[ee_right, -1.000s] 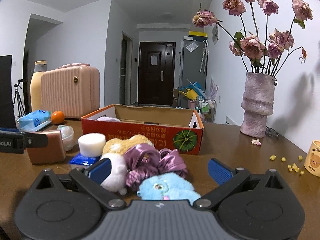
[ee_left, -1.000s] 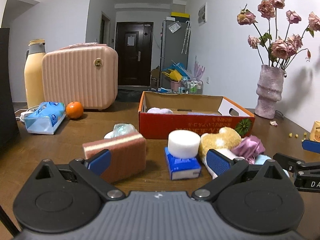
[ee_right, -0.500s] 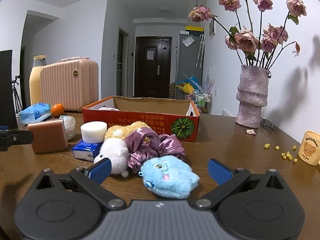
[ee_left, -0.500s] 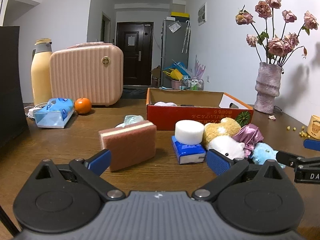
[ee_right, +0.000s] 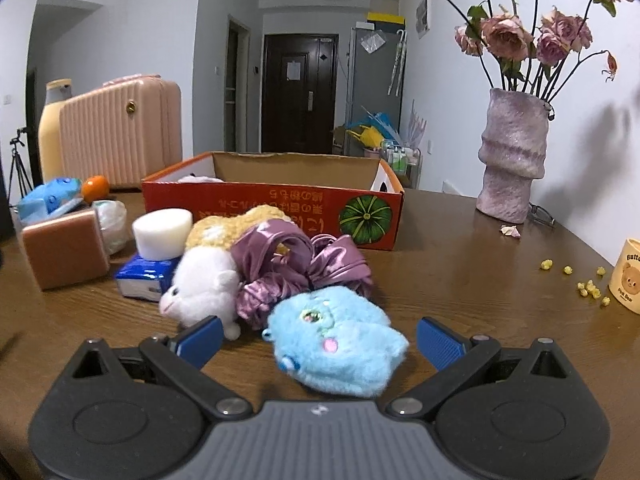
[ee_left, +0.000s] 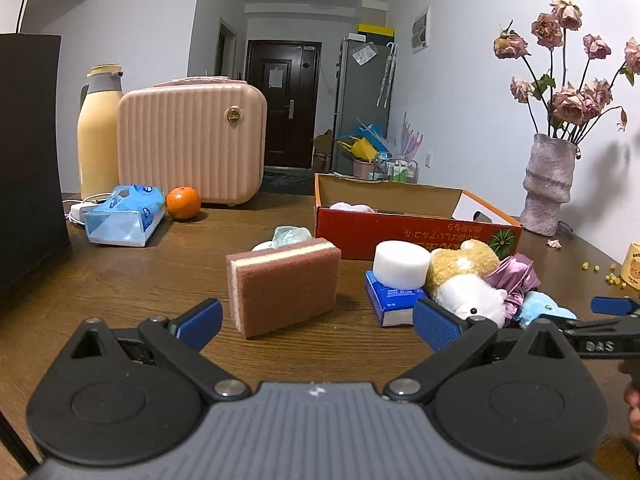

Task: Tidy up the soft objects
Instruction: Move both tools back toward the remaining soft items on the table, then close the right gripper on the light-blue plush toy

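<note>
A brown sponge [ee_left: 282, 286] stands on the wooden table just ahead of my open left gripper [ee_left: 316, 322], whose jaws hold nothing. Right of it a white foam disc [ee_left: 402, 264] rests on a blue packet [ee_left: 390, 302], beside a yellow-and-white plush [ee_left: 466, 280] and purple satin scrunchies [ee_right: 298, 264]. My right gripper [ee_right: 318, 340] is open, and the blue plush [ee_right: 338, 338] lies between its blue fingertips, untouched. Behind stands the orange cardboard box [ee_right: 272, 206] with a pale soft item [ee_left: 352, 208] inside. The right gripper's fingers [ee_left: 612, 306] show in the left wrist view.
A pink suitcase [ee_left: 192, 142], a yellow thermos [ee_left: 100, 132], an orange [ee_left: 183, 203] and a tissue pack [ee_left: 124, 216] stand at the back left. A black box [ee_left: 28, 160] borders the left edge. A vase of roses [ee_right: 514, 156], a bear cup [ee_right: 628, 276] and scattered yellow crumbs [ee_right: 588, 286] are on the right.
Both grippers have drawn back from the pile, so the objects look farther away. The blue plush now lies fully in view between the right gripper's fingertips. Both stay open.
</note>
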Available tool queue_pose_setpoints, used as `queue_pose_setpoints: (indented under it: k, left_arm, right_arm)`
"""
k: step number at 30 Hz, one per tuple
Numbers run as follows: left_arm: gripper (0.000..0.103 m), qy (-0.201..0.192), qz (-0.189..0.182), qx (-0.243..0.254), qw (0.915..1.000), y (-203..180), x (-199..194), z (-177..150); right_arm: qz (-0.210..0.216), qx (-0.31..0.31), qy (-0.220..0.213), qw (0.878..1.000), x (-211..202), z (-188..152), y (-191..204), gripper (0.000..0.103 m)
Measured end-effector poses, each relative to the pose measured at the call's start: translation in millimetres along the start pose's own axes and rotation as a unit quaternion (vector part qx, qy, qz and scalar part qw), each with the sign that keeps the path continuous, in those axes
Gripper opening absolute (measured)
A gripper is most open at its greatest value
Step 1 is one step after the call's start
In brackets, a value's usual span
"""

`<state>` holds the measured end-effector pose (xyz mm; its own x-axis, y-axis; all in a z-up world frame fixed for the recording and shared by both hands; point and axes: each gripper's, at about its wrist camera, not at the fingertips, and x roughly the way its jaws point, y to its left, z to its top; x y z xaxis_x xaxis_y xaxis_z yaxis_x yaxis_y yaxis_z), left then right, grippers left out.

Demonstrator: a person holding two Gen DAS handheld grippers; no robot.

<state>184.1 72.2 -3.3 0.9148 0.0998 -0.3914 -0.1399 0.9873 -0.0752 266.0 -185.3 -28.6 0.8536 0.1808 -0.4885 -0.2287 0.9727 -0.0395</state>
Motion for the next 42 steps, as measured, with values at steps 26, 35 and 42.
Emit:
queue_pose_setpoints:
  k: [26,35,42]
  left_arm:
    - [0.103,0.018,0.005,-0.004,0.9998,-2,8,-2]
    - [0.103,0.017,0.004,-0.004,0.9998,-2,8,-2]
    - [0.103,0.018,0.005,-0.004,0.9998,-1,9,-3]
  right_arm:
    - [0.036,0.025,0.074,0.996,74,21,-8,0.059]
    - [0.047,0.007,0.046,0.998,62,19,0,0.017]
    - [0.05,0.019,0.028,0.998,52,20,-5,0.002]
